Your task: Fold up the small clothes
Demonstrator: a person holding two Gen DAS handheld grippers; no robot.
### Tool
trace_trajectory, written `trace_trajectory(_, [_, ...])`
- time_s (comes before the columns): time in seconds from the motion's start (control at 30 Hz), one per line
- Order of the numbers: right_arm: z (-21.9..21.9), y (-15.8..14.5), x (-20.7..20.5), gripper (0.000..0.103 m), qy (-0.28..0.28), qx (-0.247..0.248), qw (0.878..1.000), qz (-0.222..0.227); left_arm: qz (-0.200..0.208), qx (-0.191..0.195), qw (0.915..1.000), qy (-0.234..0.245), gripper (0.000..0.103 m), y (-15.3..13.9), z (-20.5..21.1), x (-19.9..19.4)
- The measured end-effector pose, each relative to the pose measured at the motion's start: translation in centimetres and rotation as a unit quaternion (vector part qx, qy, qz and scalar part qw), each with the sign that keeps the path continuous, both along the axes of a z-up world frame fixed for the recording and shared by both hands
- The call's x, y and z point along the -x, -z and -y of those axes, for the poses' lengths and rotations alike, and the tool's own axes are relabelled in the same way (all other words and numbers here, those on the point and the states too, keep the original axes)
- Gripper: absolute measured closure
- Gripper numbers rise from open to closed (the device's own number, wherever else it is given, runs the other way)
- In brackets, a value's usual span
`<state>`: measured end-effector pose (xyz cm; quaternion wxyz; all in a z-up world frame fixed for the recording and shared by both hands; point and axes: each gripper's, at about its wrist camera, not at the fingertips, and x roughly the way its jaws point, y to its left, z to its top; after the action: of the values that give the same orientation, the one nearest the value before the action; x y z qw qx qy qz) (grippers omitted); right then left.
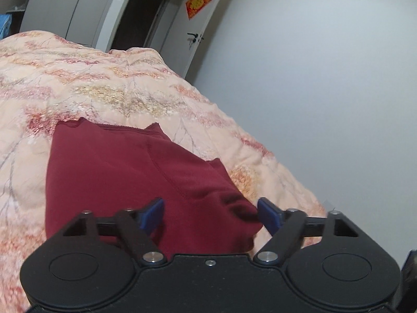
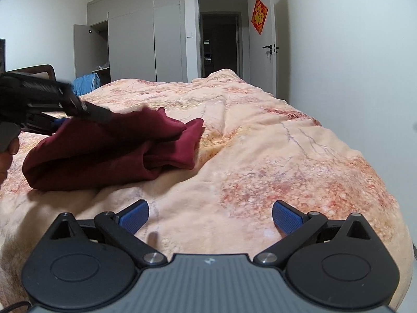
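Maroon garment [image 2: 109, 151] lies folded on your bed's floral quilt [image 2: 260, 143]; left gripper [image 1: 211, 215] fingers spread wide over it, seemingly not pinching; right gripper [image 2: 210, 217] wide, empty.

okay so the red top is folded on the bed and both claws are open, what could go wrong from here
1. The folded dark red garment lies on a soft, lumpy quilt, so the layers may slump apart.
2. The open left claw straddles the garment's near edge; pulling away could snag and drag it.
3. The right claw is open over bare quilt, too far off to steady the fold.
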<state>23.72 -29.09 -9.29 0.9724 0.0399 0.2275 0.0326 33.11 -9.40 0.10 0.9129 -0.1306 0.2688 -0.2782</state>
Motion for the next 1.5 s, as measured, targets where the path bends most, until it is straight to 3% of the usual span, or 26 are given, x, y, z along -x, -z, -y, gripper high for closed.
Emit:
trace_trajectory(0.07, [-0.3, 0.1, -0.1, 0.0, -0.001, -0.002, 1.0, -0.002, -0.004, 0.012, 0.9999, -0.005, 0.018, -0.3, -0.5, 0.5])
trace_trajectory(0.13, [-0.4, 0.1, -0.2, 0.0, 0.0, -0.003, 1.0, -0.005, -0.006, 0.019, 0.9995, -0.026, 0.006, -0.7, -1.2, 1.0])
trace_trajectory(0.33, [-0.3, -0.1, -0.2, 0.0, 0.004, -0.022, 1.0, 0.001, -0.012, 0.006, 0.9909, -0.134, 0.001, -1.4, -4.0, 1.8])
trace_trajectory(0.57, [0.9, -1.4, -2.1, 0.0, -0.005, -0.155, 0.988, 0.01, -0.073, -0.014, 0.9687, -0.237, 0.001, 0.6, -7.8, 0.9])
trace_trajectory(0.73, [-0.5, -3.6, -5.8, 0.0, 0.002, -0.159, 0.987, -0.001, -0.107, -0.005, 0.9642, -0.242, 0.001, 2.6, -9.0, 0.7])
trace_trajectory(0.9, [-3.8, -5.7, -9.6, 0.0, 0.008, -0.14, 0.99, -0.001, -0.113, 0.003, 0.9643, -0.24, 0.001, 3.1, -9.5, 0.8])
trace_trajectory(1.1, [-6.7, -5.4, -13.3, 0.0, 0.022, -0.085, 0.996, -0.03, -0.115, 0.002, 0.9636, -0.241, 0.001, 3.0, -9.3, 1.1])
trace_trajectory(1.23, [-5.9, -3.4, -12.9, 0.0, 0.045, -0.058, 0.995, -0.07, -0.114, -0.003, 0.9646, -0.238, 0.001, 3.1, -9.2, 1.1])
trace_trajectory(1.4, [-4.0, -1.7, -9.5, 0.0, 0.048, -0.065, 0.994, -0.08, -0.113, -0.012, 0.9668, -0.229, 0.001, 3.3, -8.8, 1.1])
trace_trajectory(1.5, [-3.6, -1.1, -8.2, 0.0, 0.054, -0.043, 0.994, -0.085, -0.112, -0.016, 0.967, -0.228, 0.001, 3.5, -8.6, 1.2])
